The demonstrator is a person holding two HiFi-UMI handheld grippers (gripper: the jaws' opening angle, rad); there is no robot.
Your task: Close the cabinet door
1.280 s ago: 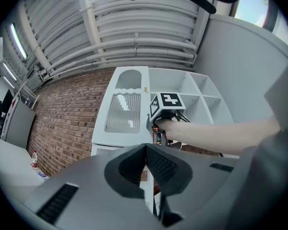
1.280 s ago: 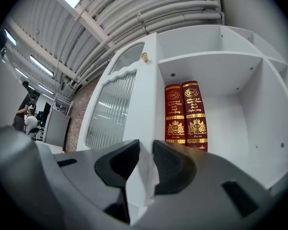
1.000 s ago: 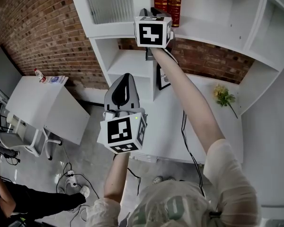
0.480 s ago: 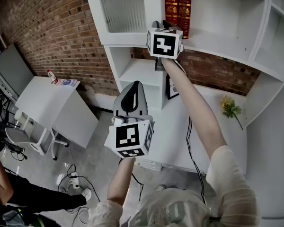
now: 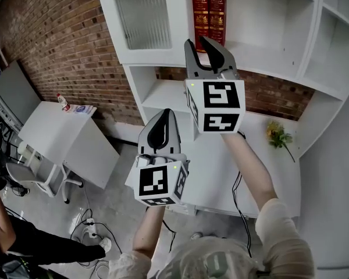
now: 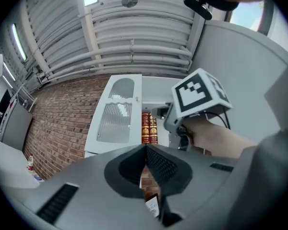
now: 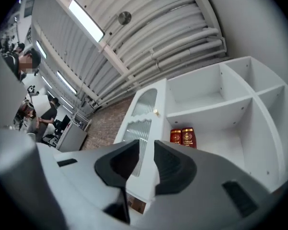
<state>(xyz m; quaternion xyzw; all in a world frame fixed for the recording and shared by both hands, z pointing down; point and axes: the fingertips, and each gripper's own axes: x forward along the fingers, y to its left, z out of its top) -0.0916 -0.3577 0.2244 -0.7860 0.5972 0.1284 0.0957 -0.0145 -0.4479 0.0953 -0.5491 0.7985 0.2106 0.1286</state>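
1. Currently the door (image 5: pixel 142 16), white with a ribbed glass pane, sits at the upper left of a white wall cabinet (image 5: pixel 279 16). It appears to lie flush with the cabinet front, so I judge it shut or nearly so.
2. The right gripper (image 5: pixel 198 41) is raised toward the cabinet, just apart from it. Its jaws stand a narrow gap apart with nothing between them.
3. The left gripper (image 5: pixel 164 114) is lower and nearer the person. Its jaws are pressed together and it holds nothing.
4. To finish well, check that the door's free edge, beside the small knob (image 7: pixel 156 113), meets the frame. If a gap remains, press a jaw tip on the white frame near the knob, not on the glass, and push gently and squarely.
5. Two red books (image 5: pixel 207 7) stand on the shelf just right of the door.
6. Below is a white counter (image 5: pixel 262 156) with a yellow flower (image 5: pixel 277 133) lying on it.
7. A brick wall (image 5: pixel 52 45) is behind. A white table (image 5: pixel 58 132) stands to the left, with a bottle (image 5: pixel 62 102) on it.
8. Cables (image 5: pixel 90 228) lie on the grey floor, near another person (image 5: pixel 41 249) at the lower left.
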